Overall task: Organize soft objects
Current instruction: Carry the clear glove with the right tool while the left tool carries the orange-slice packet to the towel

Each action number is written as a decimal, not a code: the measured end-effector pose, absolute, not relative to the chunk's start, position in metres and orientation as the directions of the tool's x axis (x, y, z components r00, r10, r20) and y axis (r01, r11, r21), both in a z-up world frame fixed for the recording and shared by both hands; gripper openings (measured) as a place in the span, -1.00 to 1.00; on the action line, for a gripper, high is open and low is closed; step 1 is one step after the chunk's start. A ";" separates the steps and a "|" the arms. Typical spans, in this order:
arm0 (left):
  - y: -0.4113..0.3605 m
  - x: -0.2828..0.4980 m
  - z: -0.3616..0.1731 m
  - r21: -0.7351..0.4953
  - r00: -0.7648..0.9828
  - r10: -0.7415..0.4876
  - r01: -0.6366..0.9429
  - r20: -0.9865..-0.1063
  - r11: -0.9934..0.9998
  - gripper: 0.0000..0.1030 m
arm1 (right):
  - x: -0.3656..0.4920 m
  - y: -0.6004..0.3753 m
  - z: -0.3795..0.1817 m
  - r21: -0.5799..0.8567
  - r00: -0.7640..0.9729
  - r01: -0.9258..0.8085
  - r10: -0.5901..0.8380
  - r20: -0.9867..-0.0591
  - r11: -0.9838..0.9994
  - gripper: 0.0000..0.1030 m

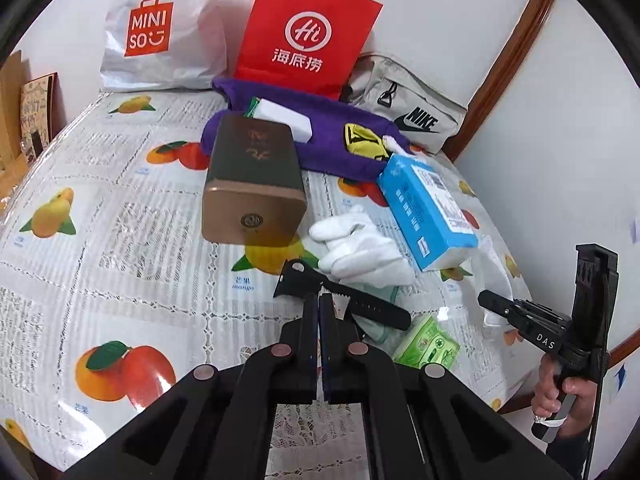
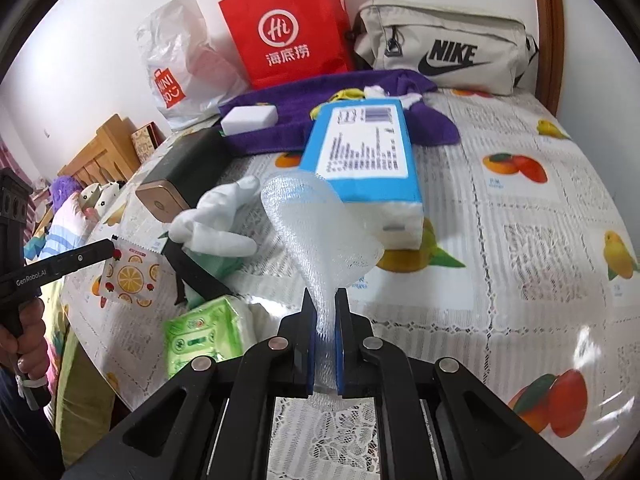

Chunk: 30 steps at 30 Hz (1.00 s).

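The right tongs (image 2: 325,300) pinch the narrow end of a sheet of clear bubble wrap (image 2: 320,228), whose dimpled film fans upward into a loose cone at 12 o'clock from the tips. The left tongs (image 2: 108,249) are closed on the serrated edge of a small flat sachet (image 2: 129,276) printed with orange slices and strawberries; "GenRobot.AI" runs along that tool's arm, while "DAS" shows on the other as seen from the left wrist.

Both work over a surface (image 2: 500,248) under a glossy plastic cover printed with mangoes, lace panels and the word "mango". At 12 o'clock from the bubble wrap lies a soft blue tissue pack (image 2: 364,148) with a white barcode label. At 9 o'clock, limp white cotton gloves (image 2: 216,220) rest over a black strap (image 2: 200,276); at 7 o'clock sits a green, film-wrapped tissue packet (image 2: 204,332). A dark green tin with a gold end (image 1: 254,184) lies on its side beside a plush purple towel (image 1: 332,140), which carries a white sponge block (image 2: 249,119).

Against the wall stand a red paper bag (image 1: 308,28) marked "Hi" with Chinese characters, a crinkled white "MINISO" plastic bag (image 1: 160,28) and a beige fabric "NIKE" pouch (image 2: 444,50).
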<state>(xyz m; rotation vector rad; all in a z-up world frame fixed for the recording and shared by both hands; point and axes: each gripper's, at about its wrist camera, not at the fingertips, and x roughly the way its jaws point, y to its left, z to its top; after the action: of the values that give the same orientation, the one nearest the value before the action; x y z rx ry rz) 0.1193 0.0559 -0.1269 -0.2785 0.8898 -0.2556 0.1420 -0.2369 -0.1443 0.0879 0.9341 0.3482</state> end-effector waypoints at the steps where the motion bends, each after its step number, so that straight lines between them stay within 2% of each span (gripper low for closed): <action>1: 0.057 0.119 -0.125 -0.343 0.608 -0.330 0.099 -0.722 0.934 -0.96 | 0.142 -0.237 -0.142 0.222 0.546 -0.255 0.330 -0.770 0.941 -0.86; 16: 0.074 0.127 -0.094 -0.330 0.659 -0.294 0.073 -0.692 0.941 -0.96 | 0.147 -0.234 -0.104 0.199 0.590 -0.284 0.335 -0.734 0.938 -0.86; 30: 0.077 0.172 -0.066 -0.304 0.686 -0.267 0.069 -0.677 0.950 -0.96 | 0.189 -0.226 -0.079 0.183 0.605 -0.310 0.342 -0.719 0.933 -0.88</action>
<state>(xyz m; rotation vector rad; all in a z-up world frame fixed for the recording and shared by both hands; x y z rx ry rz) 0.1719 0.0770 -0.0661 -0.2643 0.7947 -0.1904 0.1888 -0.2256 -0.0790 0.0406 0.8409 0.3773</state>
